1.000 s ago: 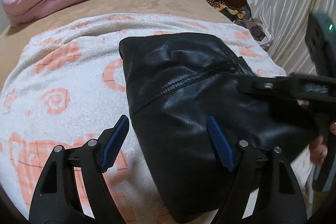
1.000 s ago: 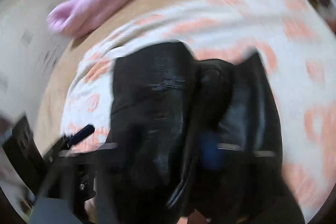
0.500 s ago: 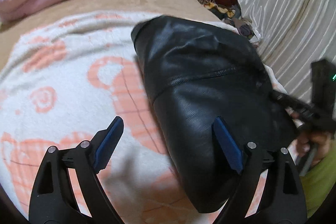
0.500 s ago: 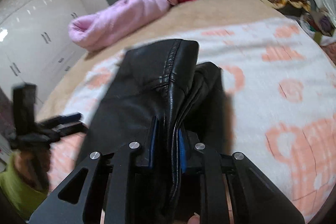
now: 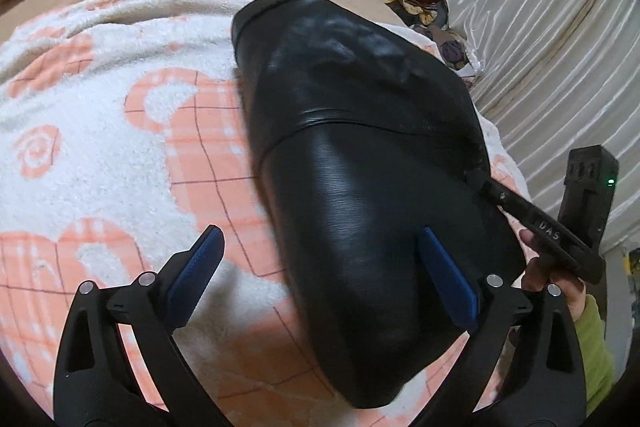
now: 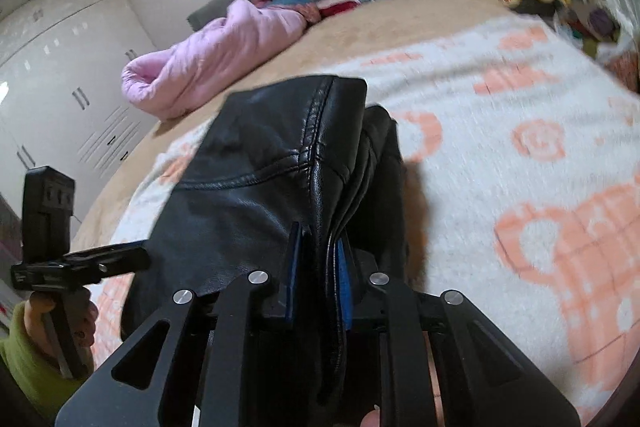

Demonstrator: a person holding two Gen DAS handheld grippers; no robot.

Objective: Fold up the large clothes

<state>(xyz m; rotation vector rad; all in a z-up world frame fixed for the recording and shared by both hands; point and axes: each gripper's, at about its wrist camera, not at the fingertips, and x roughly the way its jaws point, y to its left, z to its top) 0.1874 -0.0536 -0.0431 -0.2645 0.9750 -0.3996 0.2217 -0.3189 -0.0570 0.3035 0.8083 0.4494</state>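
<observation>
the left gripper [image 5: 320,267] is opening its blue-padded jaws wide over the white-and-orange patterned fleece blanket [image 5: 100,115], pads clear of the folded black leather garment [image 5: 360,167] lying near the blanket's right edge; the right gripper [image 6: 318,267] is pinching the garment's stacked edge.

left gripper [image 5: 320,263]: jaws opening wider, nothing pinched | right gripper [image 6: 316,263]: swung aside, now clamping black leather garment [image 5: 360,155] edge | garment: apparently refolded narrower
</observation>
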